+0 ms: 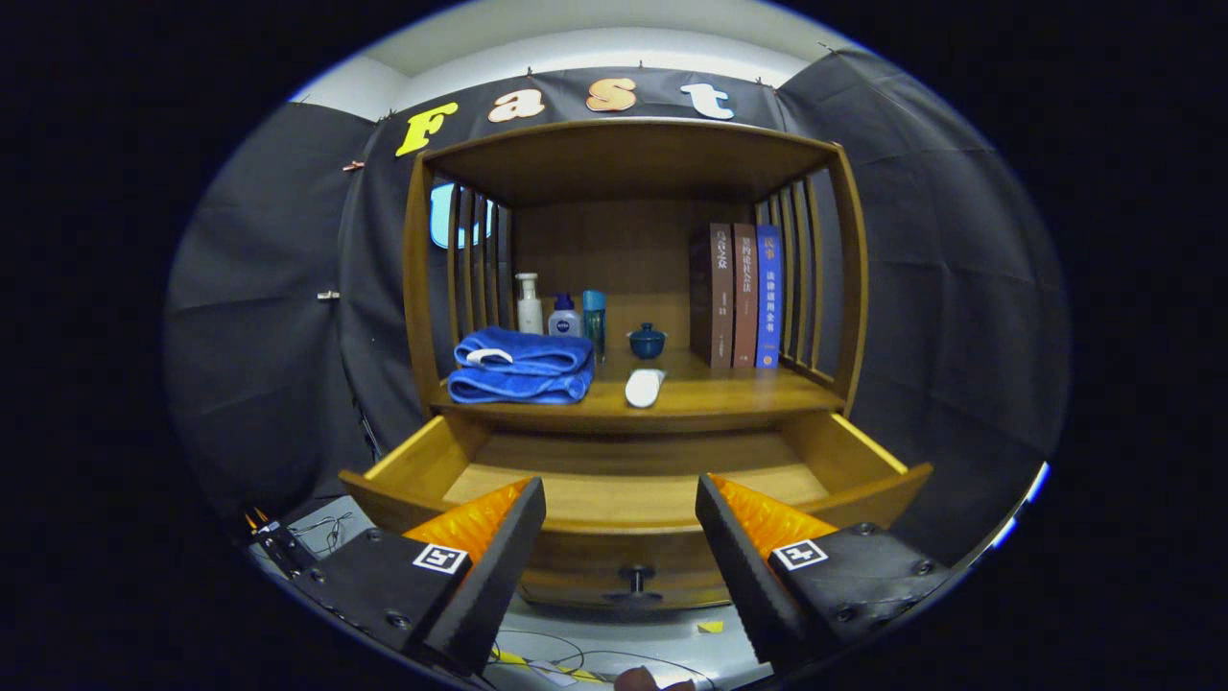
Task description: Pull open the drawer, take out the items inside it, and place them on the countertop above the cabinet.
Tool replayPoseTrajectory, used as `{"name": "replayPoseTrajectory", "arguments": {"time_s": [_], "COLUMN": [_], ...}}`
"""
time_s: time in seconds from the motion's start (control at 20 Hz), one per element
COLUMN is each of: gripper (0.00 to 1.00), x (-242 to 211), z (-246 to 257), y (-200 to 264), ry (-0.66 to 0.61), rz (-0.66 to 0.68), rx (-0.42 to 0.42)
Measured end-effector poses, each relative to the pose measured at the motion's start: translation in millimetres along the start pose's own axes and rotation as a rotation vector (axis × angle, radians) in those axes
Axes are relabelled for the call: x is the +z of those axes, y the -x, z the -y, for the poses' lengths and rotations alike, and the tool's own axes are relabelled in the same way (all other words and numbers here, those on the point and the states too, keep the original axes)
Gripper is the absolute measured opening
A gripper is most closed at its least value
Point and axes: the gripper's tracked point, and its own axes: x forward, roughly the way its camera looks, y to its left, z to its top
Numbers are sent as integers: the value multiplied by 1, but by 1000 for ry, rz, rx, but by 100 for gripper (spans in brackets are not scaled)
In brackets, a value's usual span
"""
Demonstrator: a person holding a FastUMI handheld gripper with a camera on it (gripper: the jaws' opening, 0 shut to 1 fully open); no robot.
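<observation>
While the tool [621,499] gapes empty, three books [737,296] show unreadable spine print.

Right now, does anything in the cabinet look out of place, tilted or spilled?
Nothing stands out. The drawer is pulled open, and the part in view holds nothing. On the countertop, the folded towel, bottles, small pot and books sit neatly. The gripper hangs open before the drawer.

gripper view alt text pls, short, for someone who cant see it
The open gripper hovers before a pulled-out wooden drawer, its knob between the fingers. On the countertop above lie a folded blue towel and a white remote.
</observation>
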Motion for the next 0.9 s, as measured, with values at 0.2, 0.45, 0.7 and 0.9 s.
{"name": "replayPoseTrajectory", "arguments": {"time_s": [0.2,0.45,0.7,0.9], "gripper": [100,100,100,100], "x": [-53,-83,-85,-82], "z": [7,12,9,11], "y": [-12,-35,-36,-38], "ry": [6,0,-10,-5], "rz": [-5,-17,22,25], "rx": [-37,-50,-40,-37]}}
